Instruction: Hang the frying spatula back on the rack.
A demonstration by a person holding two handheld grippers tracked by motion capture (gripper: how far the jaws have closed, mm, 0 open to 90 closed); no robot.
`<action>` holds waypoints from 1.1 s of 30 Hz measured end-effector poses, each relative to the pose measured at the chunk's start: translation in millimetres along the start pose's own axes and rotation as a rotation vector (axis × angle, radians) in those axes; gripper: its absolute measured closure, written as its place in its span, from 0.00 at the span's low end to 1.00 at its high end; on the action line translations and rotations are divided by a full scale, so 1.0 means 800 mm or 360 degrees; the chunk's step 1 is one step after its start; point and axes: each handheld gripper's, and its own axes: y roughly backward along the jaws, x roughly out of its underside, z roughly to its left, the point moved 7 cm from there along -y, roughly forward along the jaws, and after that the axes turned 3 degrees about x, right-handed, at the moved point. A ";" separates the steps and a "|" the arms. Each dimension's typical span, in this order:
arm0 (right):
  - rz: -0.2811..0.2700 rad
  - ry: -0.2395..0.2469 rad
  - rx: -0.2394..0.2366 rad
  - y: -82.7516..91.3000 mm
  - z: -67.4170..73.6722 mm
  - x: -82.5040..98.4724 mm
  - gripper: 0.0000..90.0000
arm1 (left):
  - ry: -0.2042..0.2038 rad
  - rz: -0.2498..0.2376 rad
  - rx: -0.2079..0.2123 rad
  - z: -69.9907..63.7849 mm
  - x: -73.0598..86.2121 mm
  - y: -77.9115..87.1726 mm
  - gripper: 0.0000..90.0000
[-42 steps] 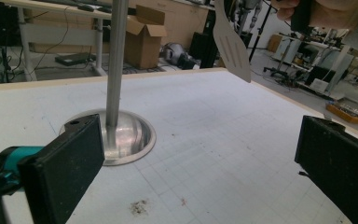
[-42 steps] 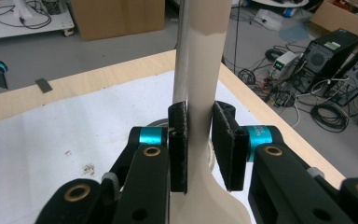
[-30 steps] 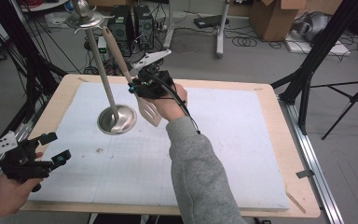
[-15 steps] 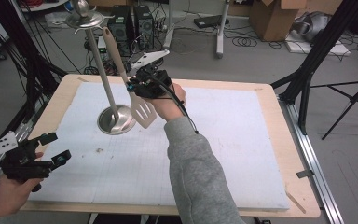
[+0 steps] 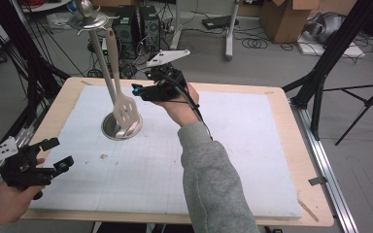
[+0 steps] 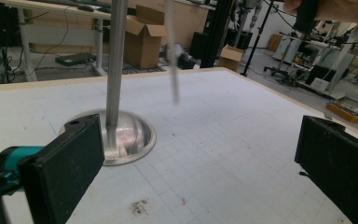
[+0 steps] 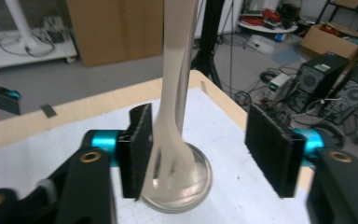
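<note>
white gridded mat (image 5: 252,145), wooden table (image 5: 301,160), cluttered workshop

A lab or workshop: computer towers (image 5: 138,24), cardboard boxes (image 5: 284,19), tripods (image 5: 369,104) and floor cables (image 5: 260,41) surround the table (image 5: 291,160).

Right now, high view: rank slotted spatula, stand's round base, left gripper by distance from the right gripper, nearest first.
From the right gripper:
1. Slotted spatula, hanging just to its left, beside the open jaws, which have just been opening.
2. Stand's round base, below and left, on the mat.
3. Left gripper, at the table's near-left corner.
</note>
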 end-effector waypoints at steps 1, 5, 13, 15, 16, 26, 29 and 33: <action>-0.0009 -0.0011 -0.0015 0.002 -0.001 0.000 0.42 | 0.0006 -0.0006 0.0003 0.000 0.000 0.000 0.02; -0.0010 -0.0017 -0.0057 0.011 -0.002 0.003 0.33 | 0.0010 -0.0013 0.0005 0.000 -0.001 0.000 0.02; -0.0023 -0.0012 -0.0161 0.023 0.000 0.016 0.25 | 0.0008 -0.0022 0.0002 0.002 -0.002 0.000 0.02; -0.0041 -0.0010 -0.0187 0.028 0.002 0.022 0.24 | 0.0009 -0.0033 0.0003 0.002 -0.003 0.001 0.02; -0.0045 -0.0004 -0.0201 0.031 0.002 0.025 0.23 | 0.0008 -0.0036 0.0004 0.002 -0.004 0.001 0.02; -0.0098 -0.0040 -0.0238 0.057 -0.007 0.060 0.19 | -0.0008 -0.0061 0.0010 0.002 -0.007 -0.005 0.02; -0.0116 -0.0056 -0.0241 0.067 -0.012 0.069 0.16 | -0.0008 -0.0071 0.0010 0.003 -0.008 -0.007 0.02; -0.0134 -0.0063 -0.0243 0.078 -0.014 0.076 0.16 | -0.0002 -0.0081 0.0006 0.005 -0.009 -0.008 0.02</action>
